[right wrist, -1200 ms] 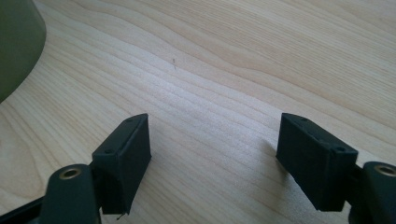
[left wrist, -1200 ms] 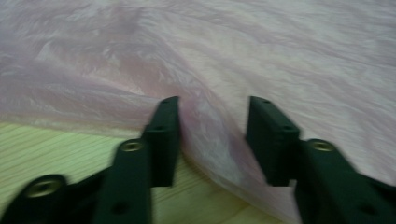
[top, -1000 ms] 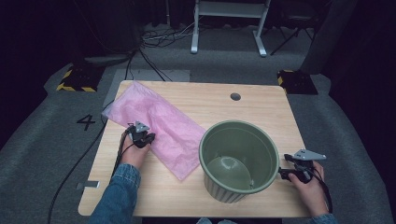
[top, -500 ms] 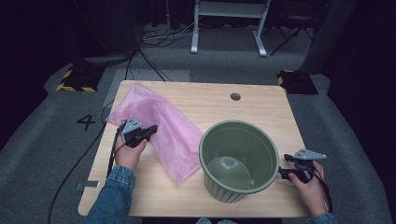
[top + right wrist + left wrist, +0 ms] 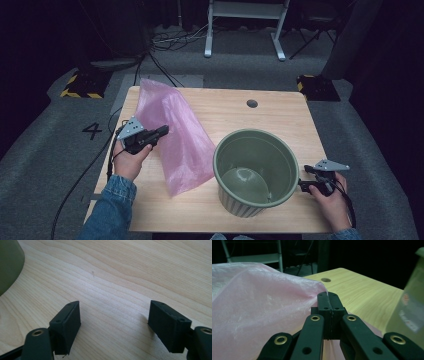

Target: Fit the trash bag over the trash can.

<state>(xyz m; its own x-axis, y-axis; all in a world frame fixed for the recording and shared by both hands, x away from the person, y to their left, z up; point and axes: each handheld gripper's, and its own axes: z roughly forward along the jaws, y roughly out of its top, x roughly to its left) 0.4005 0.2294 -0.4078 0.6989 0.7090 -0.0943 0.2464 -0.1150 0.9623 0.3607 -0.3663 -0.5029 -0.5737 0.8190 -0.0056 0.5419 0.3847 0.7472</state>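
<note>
From the high view we see a light wooden table (image 5: 280,115) on grey carpet, the room behind it dark, with a white metal frame (image 5: 245,20) and loose cables at the back. The pink plastic bag (image 5: 180,135) runs lengthwise from the far left corner toward the near middle, its upper end raised. The left gripper (image 5: 161,131) is clamped on its edge. The green pot (image 5: 256,170) stands upright, just beside the right gripper (image 5: 301,184).

In the left gripper view we see the jaws closed on the bag (image 5: 262,312), a thin fold pinched between them, the film spreading left of the jaws.

In the right gripper view the jaws stand wide apart over bare wood (image 5: 120,280), the pot (image 5: 8,265) beyond the left jaw.
</note>
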